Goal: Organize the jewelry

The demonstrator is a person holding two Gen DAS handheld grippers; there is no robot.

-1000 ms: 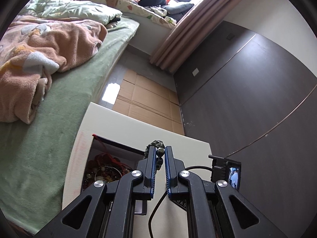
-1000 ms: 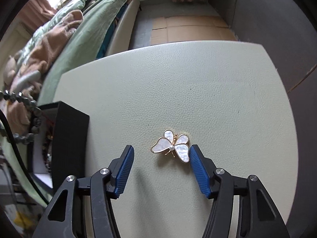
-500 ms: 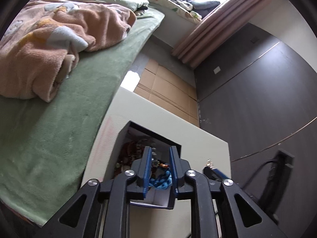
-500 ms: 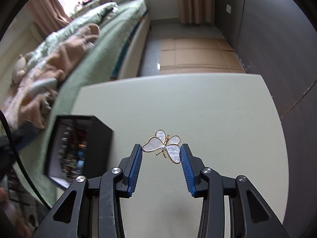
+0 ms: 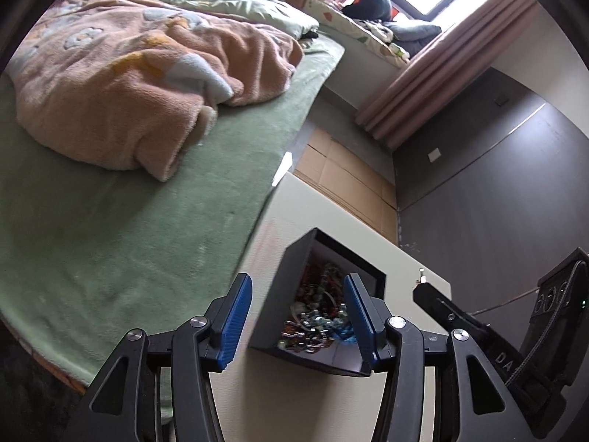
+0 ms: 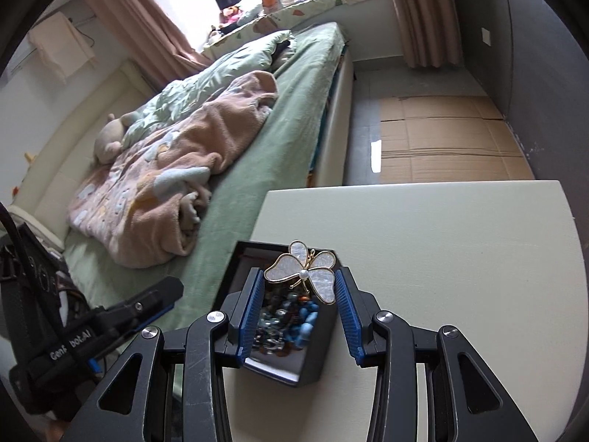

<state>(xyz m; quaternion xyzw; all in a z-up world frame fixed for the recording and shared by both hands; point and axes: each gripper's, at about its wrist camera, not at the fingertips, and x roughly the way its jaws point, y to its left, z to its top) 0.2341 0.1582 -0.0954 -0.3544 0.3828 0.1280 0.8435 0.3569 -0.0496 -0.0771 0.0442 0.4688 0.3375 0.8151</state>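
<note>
A black jewelry box [image 5: 294, 283] full of mixed beads and chains [image 5: 316, 316] stands near the left edge of the pale table [image 5: 291, 206]. My left gripper [image 5: 297, 315] is open and empty above the box. My right gripper [image 6: 300, 293] is shut on a white and gold butterfly brooch [image 6: 303, 270] and holds it above the same box [image 6: 316, 350], over the beads [image 6: 291, 316]. The right gripper's tip [image 5: 427, 291] shows in the left wrist view, and the left gripper's finger [image 6: 154, 294] shows in the right wrist view.
A bed with a green sheet [image 5: 129, 221] and a peach blanket [image 5: 129, 92] lies left of the table. Cardboard covers the floor [image 6: 441, 140] beyond it. A dark wall [image 5: 497, 184] runs along the right. Bare table top [image 6: 441, 258] lies right of the box.
My left gripper let the bead bracelet go into the box and opened wide. My right gripper closed on the butterfly brooch, lifted it off the table and carried it left over the box.
</note>
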